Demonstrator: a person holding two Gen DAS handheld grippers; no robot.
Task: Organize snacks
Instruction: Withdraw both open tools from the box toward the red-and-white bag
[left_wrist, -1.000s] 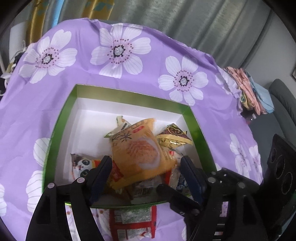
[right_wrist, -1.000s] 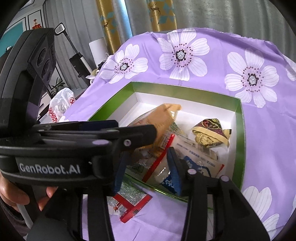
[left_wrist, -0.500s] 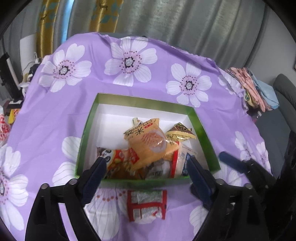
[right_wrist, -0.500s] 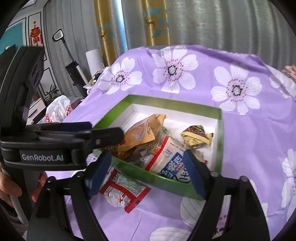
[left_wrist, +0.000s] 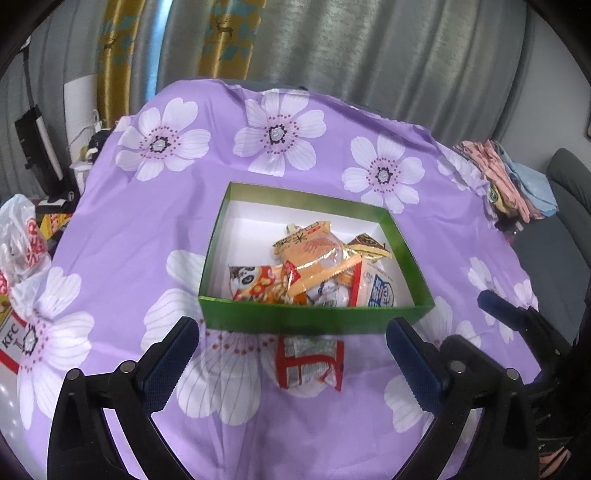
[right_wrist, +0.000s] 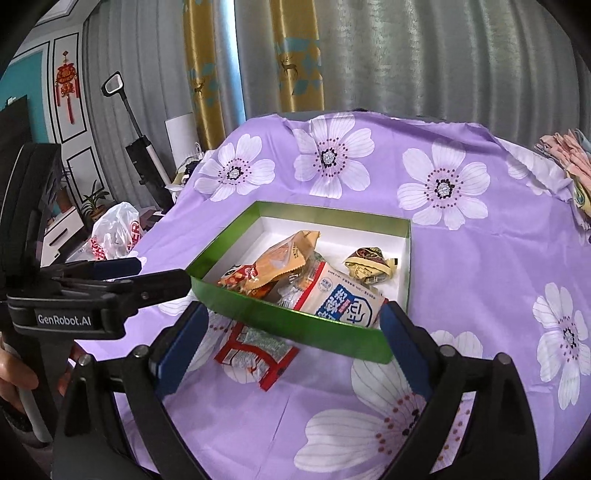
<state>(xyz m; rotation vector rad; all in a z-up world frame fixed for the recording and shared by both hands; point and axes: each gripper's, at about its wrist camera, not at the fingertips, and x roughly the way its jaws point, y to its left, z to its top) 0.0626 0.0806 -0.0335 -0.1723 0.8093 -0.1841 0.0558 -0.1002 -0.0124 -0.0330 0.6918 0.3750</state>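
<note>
Snacks: five packets in one green box (left_wrist: 314, 317), one red packet (left_wrist: 309, 363) outside

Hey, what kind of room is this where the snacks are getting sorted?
Most likely a home living room: curtains hang behind the flowered tablecloth, an upright vacuum leans by the wall, and a red knot ornament hangs there.

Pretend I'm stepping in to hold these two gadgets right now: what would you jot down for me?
Left gripper: fingers opening, nothing between them.
Right gripper: fingers opening, also empty.
Green box sits on the purple flowered cloth, holding the orange packet, panda packet, white and blue packet and small brown packet.
Done: those snacks are in the box.
Left: the red and white packet lies on the cloth just outside the box's near wall; it probably goes in next.
</note>
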